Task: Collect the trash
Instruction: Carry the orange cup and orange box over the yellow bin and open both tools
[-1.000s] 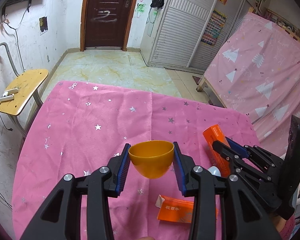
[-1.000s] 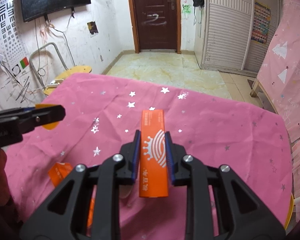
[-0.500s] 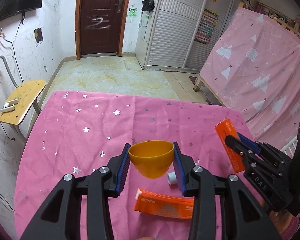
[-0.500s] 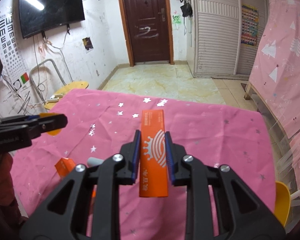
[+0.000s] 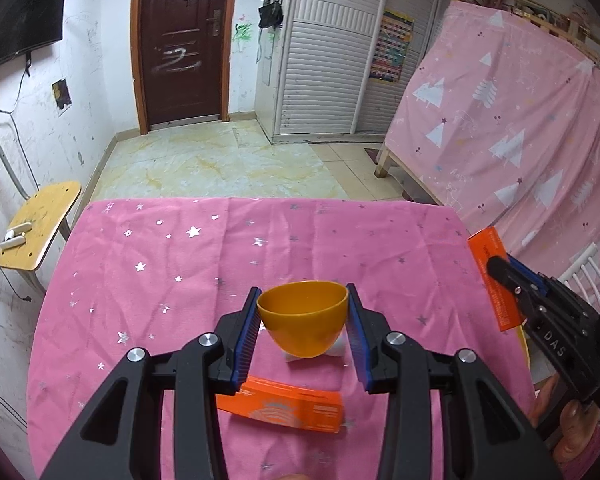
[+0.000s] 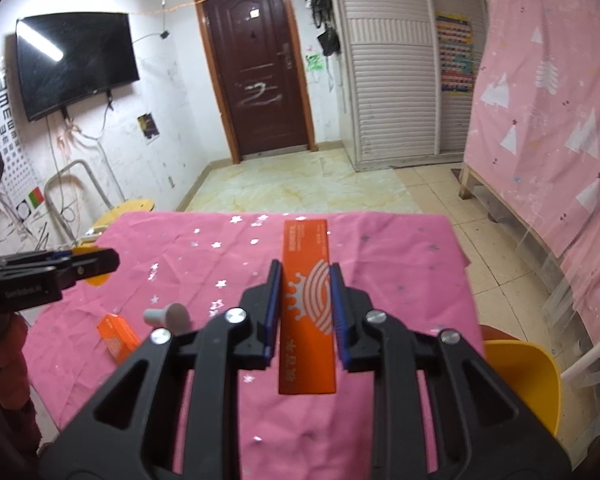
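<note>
Cup (image 5: 303, 322) clamped in left gripper (image 5: 303, 332); right gripper (image 6: 306, 312) grips orange box (image 6: 307, 308).

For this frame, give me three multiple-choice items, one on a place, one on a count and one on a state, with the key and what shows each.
1. Where does the second orange box lie?
A. on the pink tablecloth
B. on the wooden chair seat
C. on the tiled floor

2. How many orange boxes show in the right wrist view?
A. one
B. two
C. four

3. What is the state of the left claw?
A. wide open with nothing between its fingers
B. shut on the yellow bowl
C. shut on a white cap

Key:
1 A: it lies flat on the pink tablecloth, below the claw.
2 B: one long orange box is clamped in the right claw; a smaller-looking one lies on the cloth beside a white cap.
3 B: both blue pads press the sides of the yellow bowl.
</note>
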Motion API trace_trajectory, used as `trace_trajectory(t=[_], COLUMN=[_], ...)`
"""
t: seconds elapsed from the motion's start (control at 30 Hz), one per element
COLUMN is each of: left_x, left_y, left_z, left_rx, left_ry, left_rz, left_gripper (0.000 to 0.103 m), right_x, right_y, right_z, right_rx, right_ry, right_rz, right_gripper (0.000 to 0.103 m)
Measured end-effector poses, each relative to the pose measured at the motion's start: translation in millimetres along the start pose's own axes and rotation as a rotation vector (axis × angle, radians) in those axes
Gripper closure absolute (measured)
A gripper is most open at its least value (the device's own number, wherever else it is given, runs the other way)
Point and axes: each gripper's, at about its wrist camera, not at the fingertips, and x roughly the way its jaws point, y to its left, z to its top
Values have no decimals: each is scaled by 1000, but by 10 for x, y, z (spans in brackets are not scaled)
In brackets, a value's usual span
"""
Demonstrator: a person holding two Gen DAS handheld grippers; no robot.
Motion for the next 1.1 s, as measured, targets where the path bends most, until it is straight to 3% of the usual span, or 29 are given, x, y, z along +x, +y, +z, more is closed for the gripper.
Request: trace_trajectory(t=[0.5,1.1], left_x=[-44,22], left_y=[-691,-1559], left_z=[-34,-182], left_rx=[111,257], left_ry=[-3,25], left_rz=[-37,-96], left_gripper=[70,70], right_x=[-364,-484], right_y=[-746,-1524], right_z=[-252,-652], right_rx=[124,252], right_ry=[-46,-12], right_rz=[-94,-206], right_gripper=[81,81])
